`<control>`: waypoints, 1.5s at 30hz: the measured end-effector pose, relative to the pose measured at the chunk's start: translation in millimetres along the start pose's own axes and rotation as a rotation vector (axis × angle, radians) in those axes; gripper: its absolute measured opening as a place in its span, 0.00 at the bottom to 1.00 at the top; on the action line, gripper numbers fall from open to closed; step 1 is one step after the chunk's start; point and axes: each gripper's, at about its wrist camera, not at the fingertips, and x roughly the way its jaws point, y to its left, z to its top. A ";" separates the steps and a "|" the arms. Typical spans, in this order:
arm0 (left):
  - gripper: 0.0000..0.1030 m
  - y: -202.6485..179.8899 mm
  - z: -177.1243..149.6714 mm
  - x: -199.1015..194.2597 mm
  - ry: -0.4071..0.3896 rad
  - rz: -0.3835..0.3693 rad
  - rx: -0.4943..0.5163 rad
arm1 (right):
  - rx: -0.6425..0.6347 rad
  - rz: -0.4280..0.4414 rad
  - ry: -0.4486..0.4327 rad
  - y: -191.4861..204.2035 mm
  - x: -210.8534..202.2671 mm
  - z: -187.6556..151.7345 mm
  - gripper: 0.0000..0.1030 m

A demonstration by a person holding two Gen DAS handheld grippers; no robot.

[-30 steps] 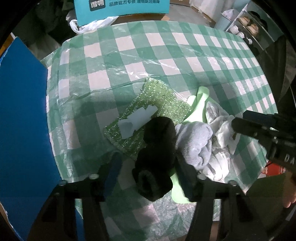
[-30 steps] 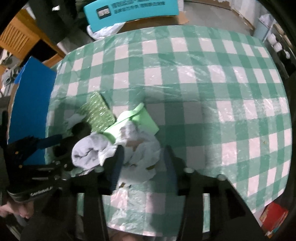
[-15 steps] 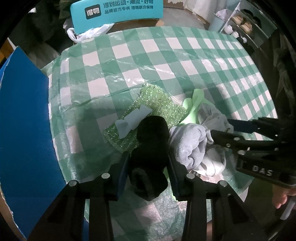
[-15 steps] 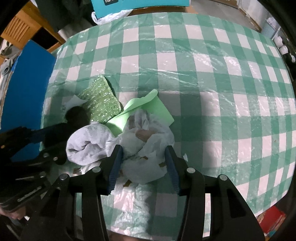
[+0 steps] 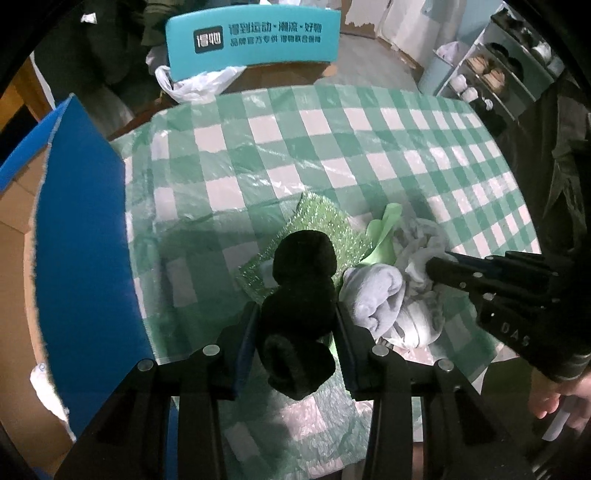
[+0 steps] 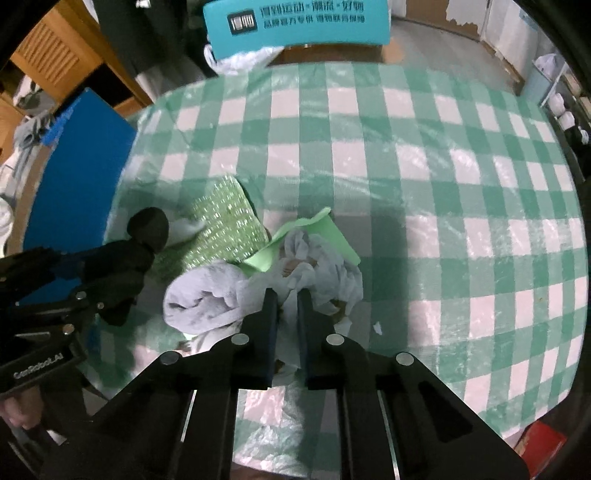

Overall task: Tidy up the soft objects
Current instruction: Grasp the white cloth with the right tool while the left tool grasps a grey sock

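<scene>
My left gripper (image 5: 295, 314) is shut on a black rolled sock (image 5: 301, 291) and holds it above the table; it also shows in the right wrist view (image 6: 147, 225). My right gripper (image 6: 284, 295) is shut on a crumpled white cloth (image 6: 325, 269), seen in the left wrist view (image 5: 421, 243) too. A grey rolled towel (image 6: 203, 295) lies just left of the right gripper. A sparkly green sponge cloth (image 6: 225, 225) and a light green sheet (image 6: 328, 232) lie under the pile.
The round table has a green-and-white checked cover (image 6: 406, 166). A blue box flap (image 5: 81, 240) stands at the table's left edge. A teal chair back (image 5: 255, 33) stands behind the table. A red item (image 6: 539, 443) lies low at the right.
My left gripper closed on the black sock and lifted it. My right gripper closed on the white cloth.
</scene>
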 end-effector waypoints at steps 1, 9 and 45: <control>0.39 -0.1 -0.3 -3.9 -0.008 -0.001 -0.001 | -0.002 -0.003 -0.012 -0.4 -5.4 0.5 0.08; 0.39 2.3 -0.2 -27.5 -0.060 -0.014 -0.004 | -0.023 -0.036 -0.084 1.5 -37.6 3.0 0.07; 0.39 5.1 -1.3 -30.7 -0.061 -0.012 -0.013 | 0.123 -0.050 0.113 -6.5 35.0 8.9 0.35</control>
